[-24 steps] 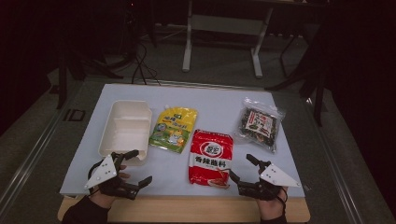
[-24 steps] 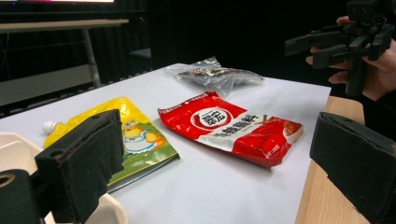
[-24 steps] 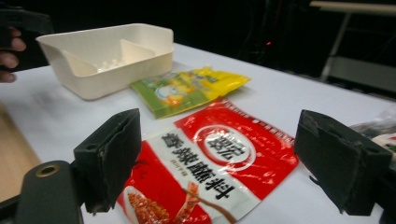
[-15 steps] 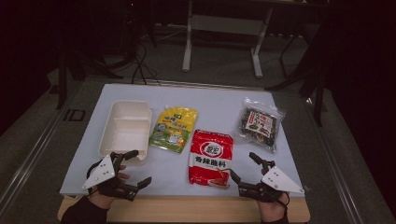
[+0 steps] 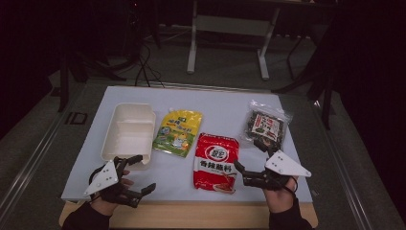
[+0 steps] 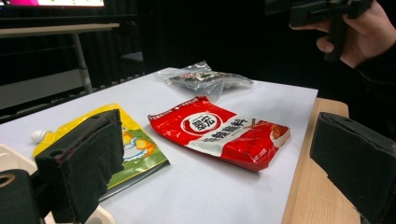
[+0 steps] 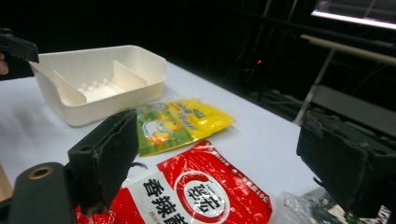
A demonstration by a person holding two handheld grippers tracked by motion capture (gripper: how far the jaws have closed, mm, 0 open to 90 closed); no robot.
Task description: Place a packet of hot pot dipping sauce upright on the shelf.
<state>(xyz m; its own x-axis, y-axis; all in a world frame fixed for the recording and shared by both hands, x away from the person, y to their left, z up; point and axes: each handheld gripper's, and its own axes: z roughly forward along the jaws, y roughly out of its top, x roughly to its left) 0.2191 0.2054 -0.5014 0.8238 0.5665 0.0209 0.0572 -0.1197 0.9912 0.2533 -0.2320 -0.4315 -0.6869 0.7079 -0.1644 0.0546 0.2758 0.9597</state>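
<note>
Left tongs: jaws spread wide, nothing between them. They sit at the near left edge of the bench, held in the person's left hand, pointing in toward the middle. Upper jaw tip is just beside the near corner of the white tray; can't tell if it touches.

Right tongs: jaws spread wide, nothing pinched. They're at the near right of the bench in the right hand, pointing left and away. One jaw tip is close to the right edge of the red packet, the other reaches up near the clear bag of dark stuff. No contact visible with either.

Red packet lies flat near the front middle of the bench, between the two tongs, nearer the right ones. In the left gripper view it shows straight ahead between the jaws, and the right hand with its tongs is at top right. In the right gripper view it lies low between the jaws.

Yellow-green pouch lies flat just beyond and left of the red packet, right beside the tray. Tray has dividers inside. Clear bag is at the far right, apart from the others.
</note>
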